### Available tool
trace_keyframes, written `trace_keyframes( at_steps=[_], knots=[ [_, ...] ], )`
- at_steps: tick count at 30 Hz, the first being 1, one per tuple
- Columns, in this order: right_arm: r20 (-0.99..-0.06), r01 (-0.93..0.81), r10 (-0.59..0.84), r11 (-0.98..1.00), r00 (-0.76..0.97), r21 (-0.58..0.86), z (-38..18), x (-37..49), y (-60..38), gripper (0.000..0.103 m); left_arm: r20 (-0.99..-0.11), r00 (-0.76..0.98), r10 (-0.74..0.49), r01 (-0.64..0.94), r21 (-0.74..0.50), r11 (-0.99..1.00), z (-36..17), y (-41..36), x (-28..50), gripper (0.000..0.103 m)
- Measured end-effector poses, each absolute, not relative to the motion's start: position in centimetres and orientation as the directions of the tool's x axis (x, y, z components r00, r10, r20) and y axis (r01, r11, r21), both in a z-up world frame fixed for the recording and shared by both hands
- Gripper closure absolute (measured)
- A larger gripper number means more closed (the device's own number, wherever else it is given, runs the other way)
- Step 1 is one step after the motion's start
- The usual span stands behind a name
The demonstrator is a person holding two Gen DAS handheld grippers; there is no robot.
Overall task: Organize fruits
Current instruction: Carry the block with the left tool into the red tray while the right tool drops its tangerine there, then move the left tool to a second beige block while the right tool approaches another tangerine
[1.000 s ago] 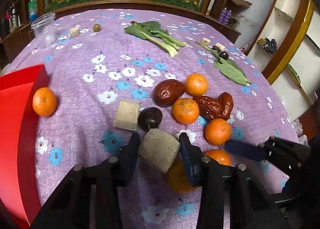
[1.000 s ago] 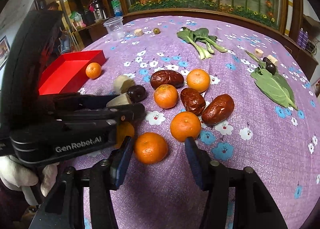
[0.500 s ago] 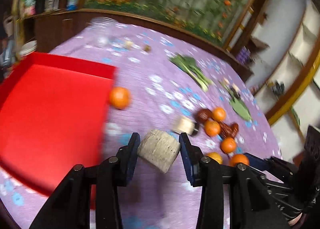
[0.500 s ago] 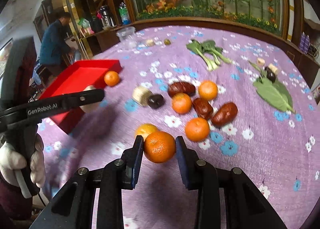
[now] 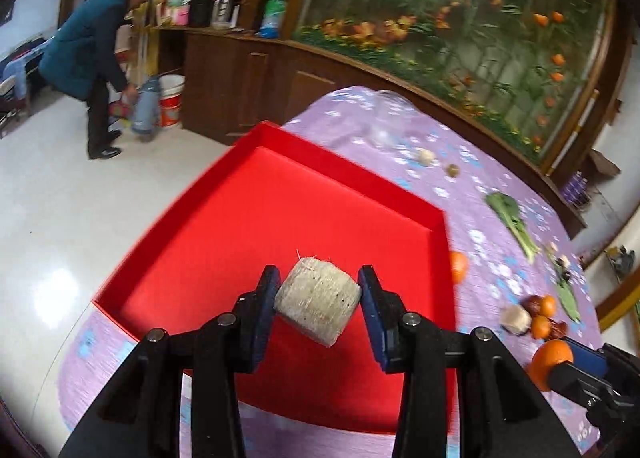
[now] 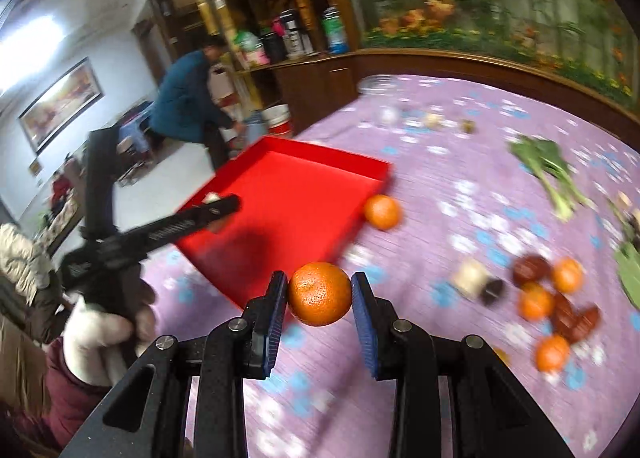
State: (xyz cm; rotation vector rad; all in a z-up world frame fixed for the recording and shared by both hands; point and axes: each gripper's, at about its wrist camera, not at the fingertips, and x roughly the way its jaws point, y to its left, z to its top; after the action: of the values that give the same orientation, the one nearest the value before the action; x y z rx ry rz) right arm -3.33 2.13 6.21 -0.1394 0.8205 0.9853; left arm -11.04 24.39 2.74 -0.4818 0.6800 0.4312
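The left gripper [image 5: 319, 298] clamps a pale, fibrous cylinder chunk [image 5: 318, 308] between both pads, above the floor of the red tray [image 5: 280, 218]; its cut face is speckled and a few loose fibres stick up from its top edge; the right gripper [image 6: 319, 296] is closed on a round, dimpled orange mandarin [image 6: 320, 294], over the purple flowered tablecloth [image 6: 460, 398] just beside the tray's near corner; another mandarin [image 6: 382, 212] lies against the tray's outer wall; the remaining fruit pile [image 6: 548, 306] sits well apart, blurred.
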Motion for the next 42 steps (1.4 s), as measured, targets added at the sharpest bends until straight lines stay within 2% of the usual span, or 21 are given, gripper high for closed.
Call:
trace_keyframes(
  at_steps=[7, 15, 21, 23, 25, 30, 33, 36, 42],
  knots=[
    [-0.712, -0.832, 0.675, 0.497, 0.193, 0.245, 4.3, -4.0, 10.3, 0.067, -0.697, 0.67, 0.254, -0.564, -0.256, 0.785, 1.3, 27.5, -11.6, 0.064],
    [-0.761, -0.827, 0.629, 0.506, 0.159, 0.246, 0.9, -3.5, 13.7, 0.067, -0.694, 0.687, 0.216, -0.538, -0.287, 0.792, 0.8, 28.2, -11.4, 0.063],
    [-0.758, -0.826, 0.631, 0.508, 0.166, 0.242, 0.5, -3.9, 13.8, 0.063, -0.67, 0.712, 0.212, -0.542, -0.332, 0.772, 1.7, 28.2, -12.2, 0.049],
    [-0.751, -0.824, 0.638, 0.509, 0.17, 0.246, 0.7, -4.0, 13.6, 0.055, -0.662, 0.718, 0.217, -0.549, -0.346, 0.761, 2.3, 28.2, -12.6, 0.045],
    [-0.74, -0.82, 0.648, 0.514, 0.179, 0.251, 1.1, -4.2, 13.0, 0.051, -0.649, 0.726, 0.227, -0.555, -0.359, 0.751, 3.0, 28.0, -13.3, 0.044],
    [-0.706, -0.8, 0.677, 0.533, 0.209, 0.274, 2.5, -4.3, 10.1, 0.05, -0.624, 0.745, 0.235, -0.545, -0.367, 0.754, 4.9, 26.7, -14.4, 0.042],
    [-0.685, -0.78, 0.685, 0.56, 0.247, 0.279, 3.1, -4.2, 7.2, 0.045, -0.606, 0.76, 0.236, -0.528, -0.362, 0.768, 6.2, 25.2, -14.7, 0.036],
    [-0.665, -0.733, 0.681, 0.614, 0.306, 0.292, 3.6, -3.6, 2.7, 0.042, -0.59, 0.773, 0.232, -0.503, -0.348, 0.791, 7.2, 23.3, -14.6, 0.031],
    [-0.652, -0.602, 0.633, 0.73, 0.418, 0.322, 3.1, -1.8, -6.8, 0.04, -0.596, 0.782, 0.184, -0.434, -0.307, 0.847, 7.9, 18.7, -13.0, 0.03]
  ],
)
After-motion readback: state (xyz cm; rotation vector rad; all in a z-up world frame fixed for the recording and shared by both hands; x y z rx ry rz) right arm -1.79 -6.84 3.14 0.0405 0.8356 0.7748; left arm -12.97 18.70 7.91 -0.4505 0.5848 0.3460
